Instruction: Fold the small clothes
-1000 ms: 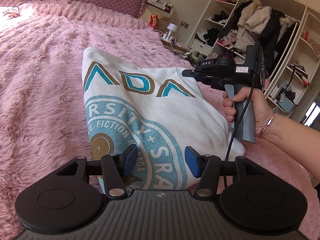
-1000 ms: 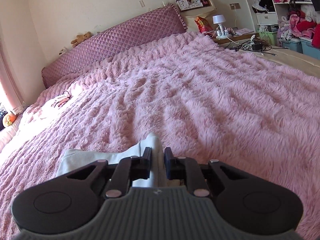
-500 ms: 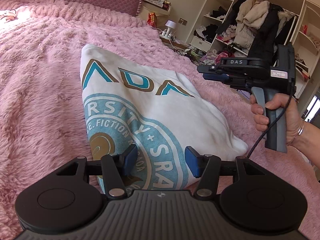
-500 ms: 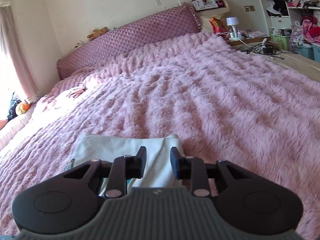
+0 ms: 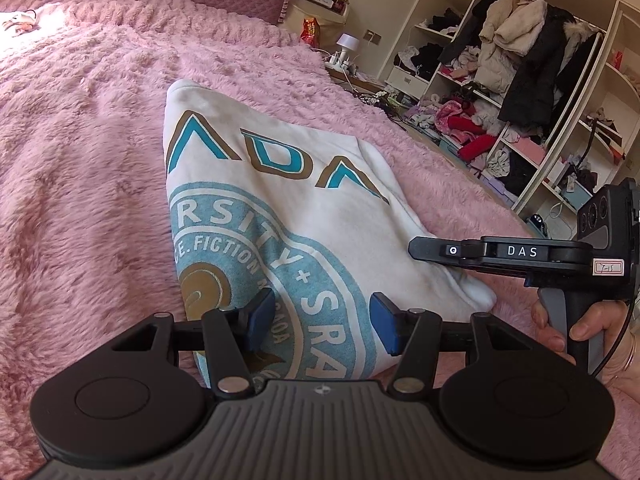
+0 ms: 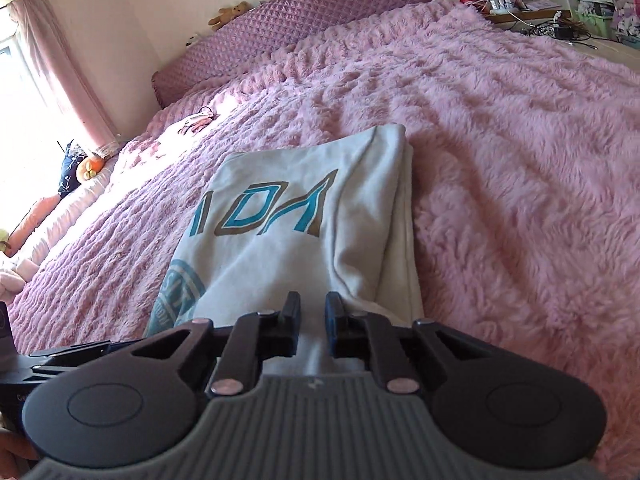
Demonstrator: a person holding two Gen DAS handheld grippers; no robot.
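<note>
my left tool [image 5: 322, 324] and right tool [image 6: 313, 328] are released; the shirt [image 5: 280, 216] looks soft and light, best pinched at its folded edge.

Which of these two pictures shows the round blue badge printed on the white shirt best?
The left wrist view: the round blue badge fills the white shirt's near half, lettering readable. The right wrist view catches only a sliver of it at the shirt's left edge.

Pink fuzzy bed [image 6: 500, 128], quilted headboard [image 6: 312, 20], messy shelves [image 5: 532, 92], sunlit window w/ curtain [image 6: 60, 72]
</note>
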